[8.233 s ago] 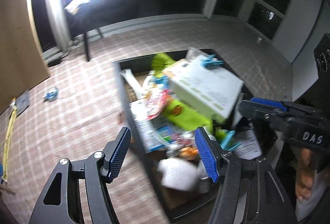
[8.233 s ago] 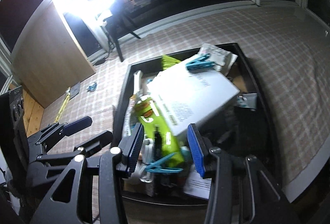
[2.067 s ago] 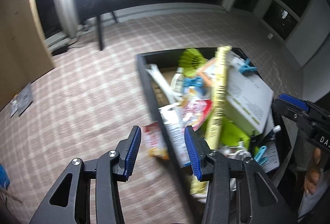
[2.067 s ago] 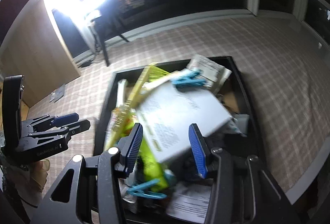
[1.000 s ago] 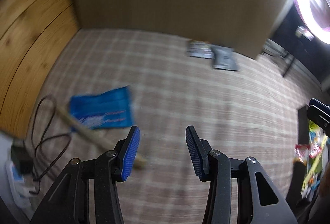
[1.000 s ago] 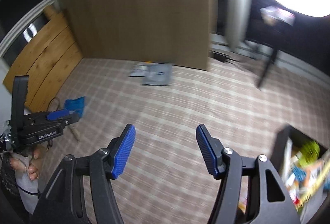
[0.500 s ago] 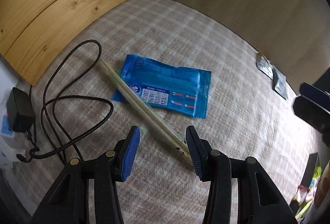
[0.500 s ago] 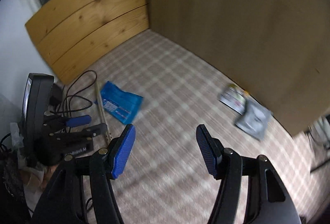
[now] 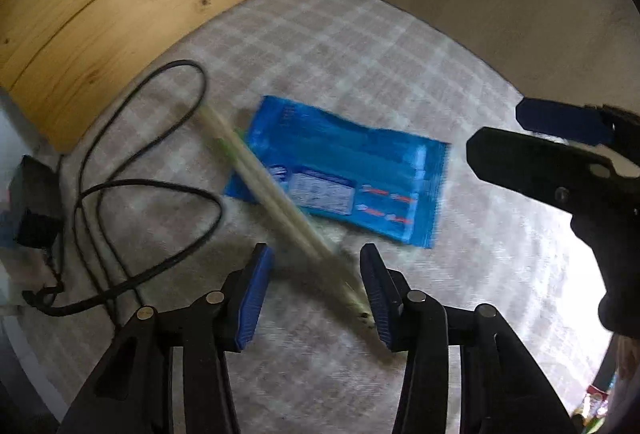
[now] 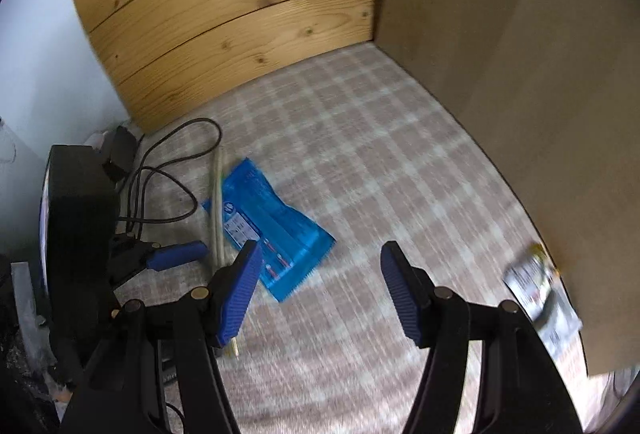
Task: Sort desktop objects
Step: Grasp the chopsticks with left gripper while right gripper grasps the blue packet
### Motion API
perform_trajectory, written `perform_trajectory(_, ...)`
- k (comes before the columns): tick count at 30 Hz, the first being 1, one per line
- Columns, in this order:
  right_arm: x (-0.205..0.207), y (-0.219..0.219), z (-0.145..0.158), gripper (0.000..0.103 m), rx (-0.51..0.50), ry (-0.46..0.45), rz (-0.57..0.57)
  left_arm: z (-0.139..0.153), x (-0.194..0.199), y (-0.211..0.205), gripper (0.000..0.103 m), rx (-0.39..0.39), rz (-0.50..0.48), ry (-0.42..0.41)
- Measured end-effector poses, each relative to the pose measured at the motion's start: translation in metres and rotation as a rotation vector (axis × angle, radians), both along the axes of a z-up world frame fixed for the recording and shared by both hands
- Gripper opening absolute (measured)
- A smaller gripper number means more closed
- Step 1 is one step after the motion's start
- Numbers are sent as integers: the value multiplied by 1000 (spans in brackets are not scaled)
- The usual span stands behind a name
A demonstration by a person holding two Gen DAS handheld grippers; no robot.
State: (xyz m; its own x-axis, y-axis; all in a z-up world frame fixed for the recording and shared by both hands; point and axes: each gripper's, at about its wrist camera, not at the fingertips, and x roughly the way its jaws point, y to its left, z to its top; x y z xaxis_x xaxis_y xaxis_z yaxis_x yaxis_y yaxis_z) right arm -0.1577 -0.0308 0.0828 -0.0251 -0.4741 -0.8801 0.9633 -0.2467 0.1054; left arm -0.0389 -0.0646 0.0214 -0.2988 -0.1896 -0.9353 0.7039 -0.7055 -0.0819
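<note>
A blue packet [image 9: 340,174] lies flat on the checked cloth [image 9: 360,54], with two pale sticks [image 9: 276,194] crossing its left edge. My left gripper [image 9: 316,254] hangs over the near end of the sticks. Its jaws are closing with the sticks between them, and the pads do not press on the sticks. In the right wrist view the same blue packet [image 10: 272,222] and sticks [image 10: 217,202] lie left of my right gripper [image 10: 320,250], which stands open over bare cloth with nothing between its fingers. One blue-padded finger [image 10: 176,254] of the left gripper shows at the left.
A black cable [image 9: 140,186] loops left of the sticks and runs to a black adapter [image 9: 36,202]. A wooden panel [image 10: 240,14] and a brown board [image 10: 520,74] wall the corner. Grey and white packets [image 10: 540,294] lie at the board's foot.
Both grippers swung away from the black box of objects toward this corner. The left one came down over the sticks and packet; the right one turned until the packet appeared at its left.
</note>
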Motion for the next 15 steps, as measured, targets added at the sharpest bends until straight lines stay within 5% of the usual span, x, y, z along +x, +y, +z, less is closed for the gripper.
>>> perform_trajectory(4, 9, -16, -9, 61, 15, 10, 63, 0, 14, -4, 24, -8, 16, 1)
perform_trajectory(15, 43, -47, -36, 65, 87, 86, 256, 0, 50, -2, 16, 45, 74, 36)
